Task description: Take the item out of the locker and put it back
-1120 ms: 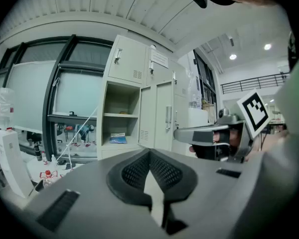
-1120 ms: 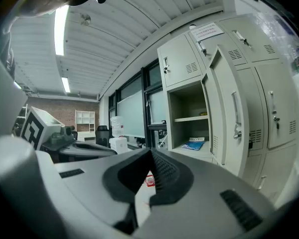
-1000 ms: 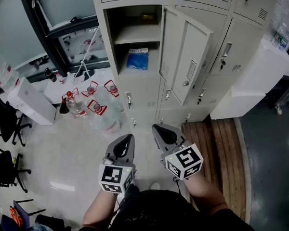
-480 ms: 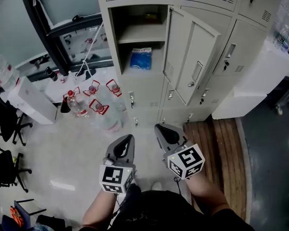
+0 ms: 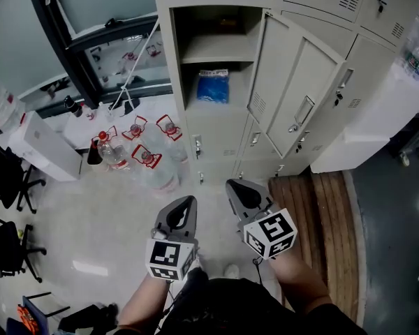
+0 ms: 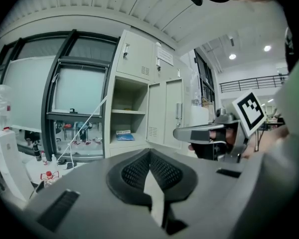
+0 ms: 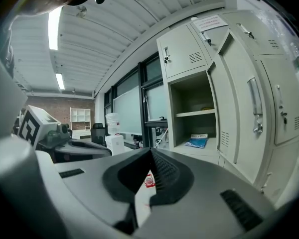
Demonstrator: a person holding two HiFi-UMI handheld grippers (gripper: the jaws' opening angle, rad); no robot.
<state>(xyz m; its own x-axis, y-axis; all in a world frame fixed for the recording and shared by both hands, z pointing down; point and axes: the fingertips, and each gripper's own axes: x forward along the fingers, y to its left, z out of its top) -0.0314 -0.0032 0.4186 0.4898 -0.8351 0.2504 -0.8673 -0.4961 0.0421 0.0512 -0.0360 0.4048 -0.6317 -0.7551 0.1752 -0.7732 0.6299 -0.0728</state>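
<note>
Now both grippers face the open locker, well short of it.
Head view: blue packet flat on the lower shelf, ahead; our right gripper looks slightly nearer than our left gripper. Gripper views: each jaw pair clenched on nothing (packet well apart).

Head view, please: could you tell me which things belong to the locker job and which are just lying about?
Job in hand: open locker, its swung-out door, blue packet on the lower shelf.
Lying about: water bottles, white box, office chairs, wooden pallet.
</note>
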